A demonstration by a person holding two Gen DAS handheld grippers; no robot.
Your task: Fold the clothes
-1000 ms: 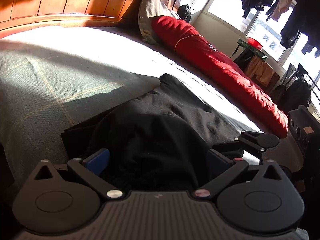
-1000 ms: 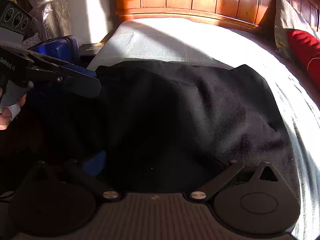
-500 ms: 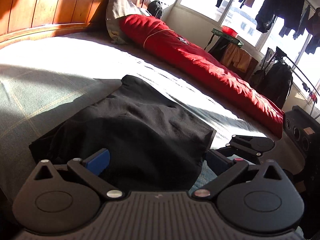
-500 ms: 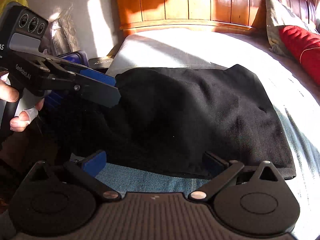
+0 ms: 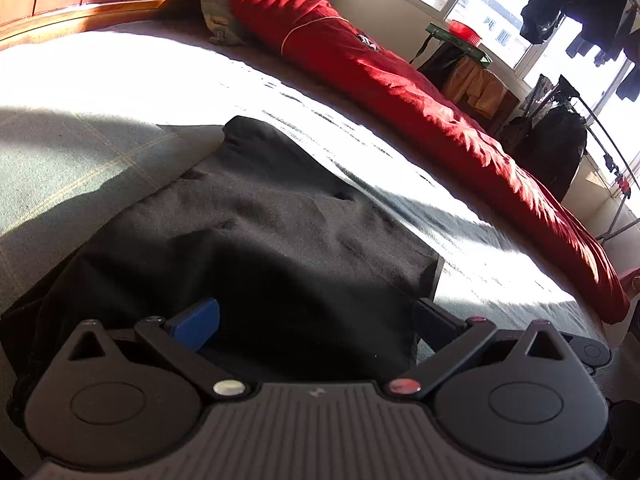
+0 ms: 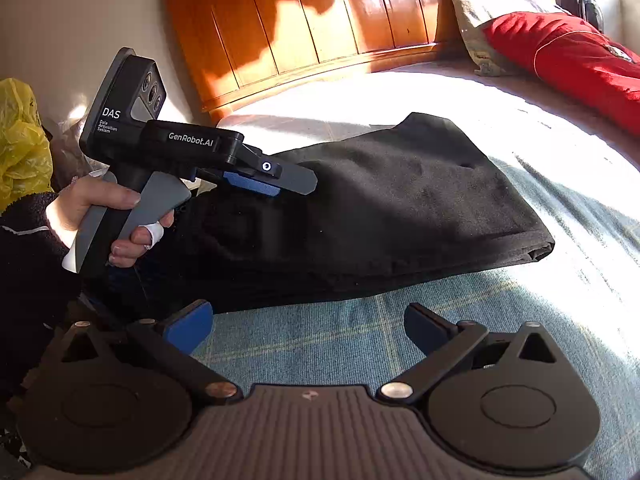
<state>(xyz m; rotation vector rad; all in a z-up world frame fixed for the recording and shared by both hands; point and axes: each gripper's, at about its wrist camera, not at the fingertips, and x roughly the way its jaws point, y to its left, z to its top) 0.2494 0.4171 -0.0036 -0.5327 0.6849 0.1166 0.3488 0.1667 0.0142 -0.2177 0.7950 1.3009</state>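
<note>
A black garment (image 5: 256,232) lies folded in a flat rectangle on the blue-green checked bedspread (image 6: 360,336). My left gripper (image 5: 316,320) is open, fingers spread wide over the near edge of the cloth, nothing pinched. In the right wrist view a person's hand (image 6: 120,216) holds the left gripper (image 6: 276,178) just above the left end of the garment (image 6: 400,208). My right gripper (image 6: 310,326) is open over bare bedspread, a little short of the garment's front edge, with its blue-padded fingers (image 6: 188,326) wide apart.
A long red quilt (image 5: 440,120) and a grey pillow (image 5: 224,4) lie along the far side of the bed. The wooden headboard (image 6: 320,24) stands behind. A yellow plastic bag (image 6: 20,140) sits left of the bed. Hanging clothes (image 5: 560,4) and a rack (image 5: 560,148) stand by the window.
The bunched black cloth has settled flat into a folded rectangle. Both grippers have drawn back and up from it; bare bedspread now shows between the right gripper's fingers.
</note>
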